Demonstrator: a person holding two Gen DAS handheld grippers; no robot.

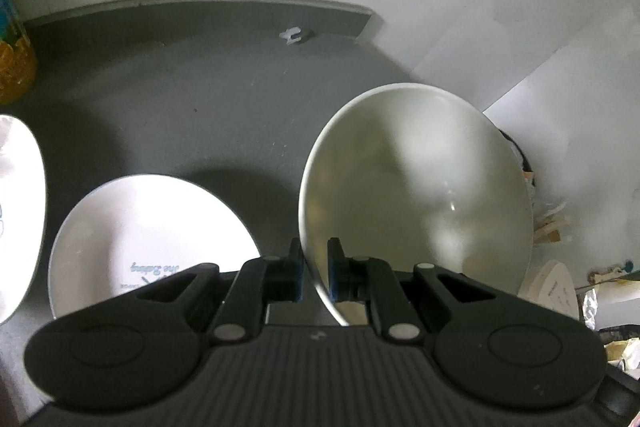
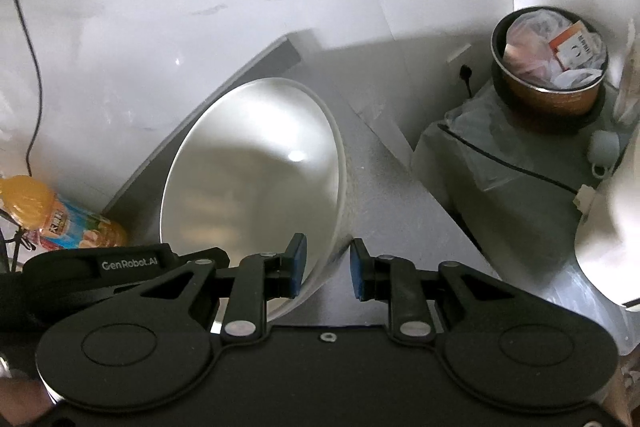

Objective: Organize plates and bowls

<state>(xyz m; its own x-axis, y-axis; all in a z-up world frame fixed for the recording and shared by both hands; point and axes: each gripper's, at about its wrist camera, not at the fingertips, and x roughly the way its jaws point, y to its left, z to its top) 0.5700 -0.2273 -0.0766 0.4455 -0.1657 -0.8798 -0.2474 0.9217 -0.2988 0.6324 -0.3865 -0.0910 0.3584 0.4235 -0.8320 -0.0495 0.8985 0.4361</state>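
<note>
Left wrist view: my left claw [image 1: 316, 267] pinches the near rim of a plain white bowl [image 1: 420, 195], tilted above the grey bench [image 1: 180, 107], w/ a printed plate [image 1: 152, 239] below-left. Best keep it level.

Right wrist view: my right claw [image 2: 326, 265] straddles the rim, jaws apart, not yet gripping; inside is glossy, empty.

- left gripper [image 1: 316, 269]: black linkage arms, silver pivot pins, blue-edged pads, ribbed grey body
- right gripper [image 2: 325, 265]: same black build, blue pads, smooth black body, centre screw
- white "GenRobot.AI" print on a black part at left
</note>
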